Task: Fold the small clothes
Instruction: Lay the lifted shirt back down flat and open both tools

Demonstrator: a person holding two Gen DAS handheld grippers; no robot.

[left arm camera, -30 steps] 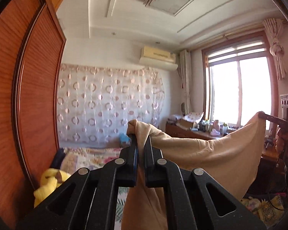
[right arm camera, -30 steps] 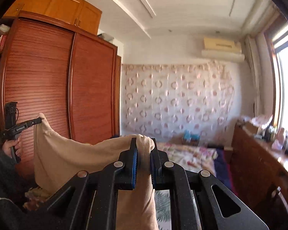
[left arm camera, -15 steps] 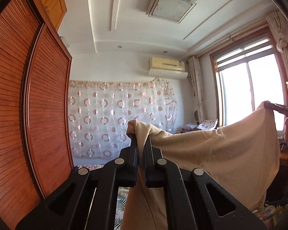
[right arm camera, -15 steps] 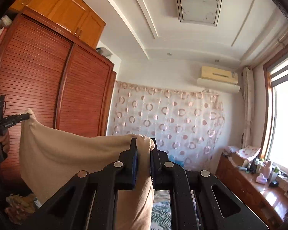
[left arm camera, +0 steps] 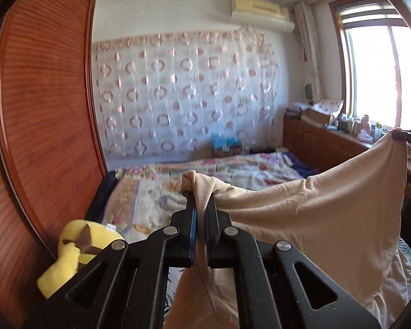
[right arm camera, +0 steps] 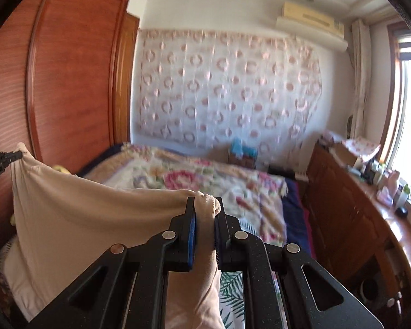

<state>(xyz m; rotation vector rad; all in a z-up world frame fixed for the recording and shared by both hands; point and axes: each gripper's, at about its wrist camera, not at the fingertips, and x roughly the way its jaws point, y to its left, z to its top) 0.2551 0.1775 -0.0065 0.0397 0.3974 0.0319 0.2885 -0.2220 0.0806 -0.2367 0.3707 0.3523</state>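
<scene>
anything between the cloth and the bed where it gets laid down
Nothing visible does. The cloth hangs stretched between the left gripper and right gripper, both shut on it, over the bed. A yellow plush sits off to the left edge.

A floral quilted bed; a yellow plush toy beside a red-brown louvred wooden wardrobe; a circle-patterned sheer curtain behind.

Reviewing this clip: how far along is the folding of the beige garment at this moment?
Early stage. Done: the beige garment is picked up, the left gripper and the right gripper each shut on an upper corner. In hand: the cloth hangs spread between them above the floral bedspread. Left: no fold is visible yet; it has to be laid down, folded and set aside.
</scene>
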